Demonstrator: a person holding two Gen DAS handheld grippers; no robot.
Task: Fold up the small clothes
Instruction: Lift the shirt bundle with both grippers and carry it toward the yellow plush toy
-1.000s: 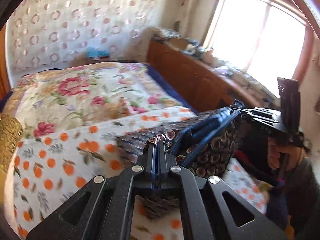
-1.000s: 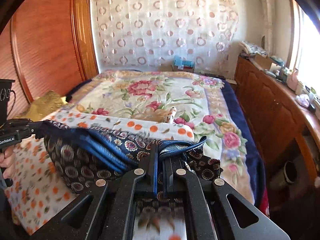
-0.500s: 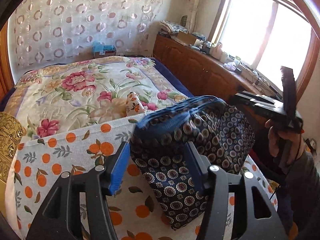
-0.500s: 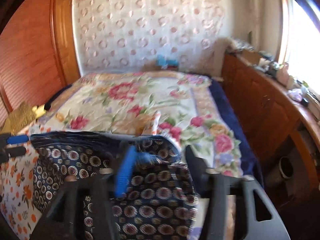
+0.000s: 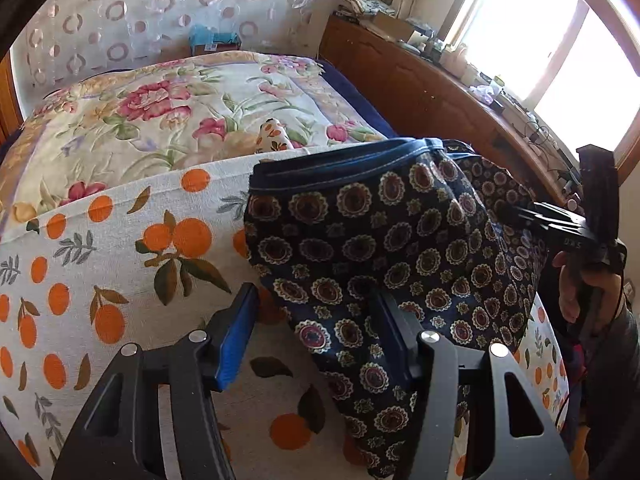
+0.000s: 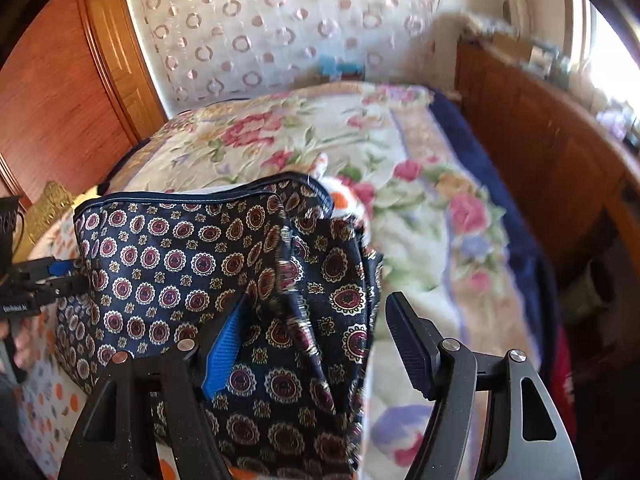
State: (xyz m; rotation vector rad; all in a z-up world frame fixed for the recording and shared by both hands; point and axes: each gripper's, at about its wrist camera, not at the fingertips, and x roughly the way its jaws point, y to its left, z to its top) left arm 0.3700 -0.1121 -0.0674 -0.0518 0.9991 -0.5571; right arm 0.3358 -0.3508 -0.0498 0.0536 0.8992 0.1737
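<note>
Navy medallion-print shorts (image 5: 380, 248) lying on orange-print cloth (image 5: 120, 248), left gripper (image 5: 316, 332) released beside their lower edge, right gripper (image 6: 316, 344) just opened, straddling their hem

Bedroom. Bed (image 5: 168, 120) under floral quilt, orange-print sheet (image 5: 100, 264) over near end. Curtain (image 6: 280, 24) with ring pattern across far wall. Wooden wardrobe door (image 6: 60, 92) at left. Long wooden cabinet (image 5: 420, 92) along right, top cluttered. Bright window (image 5: 540, 40) above it, daylight flooding in. Blue box (image 5: 212, 38) beyond bed.
</note>
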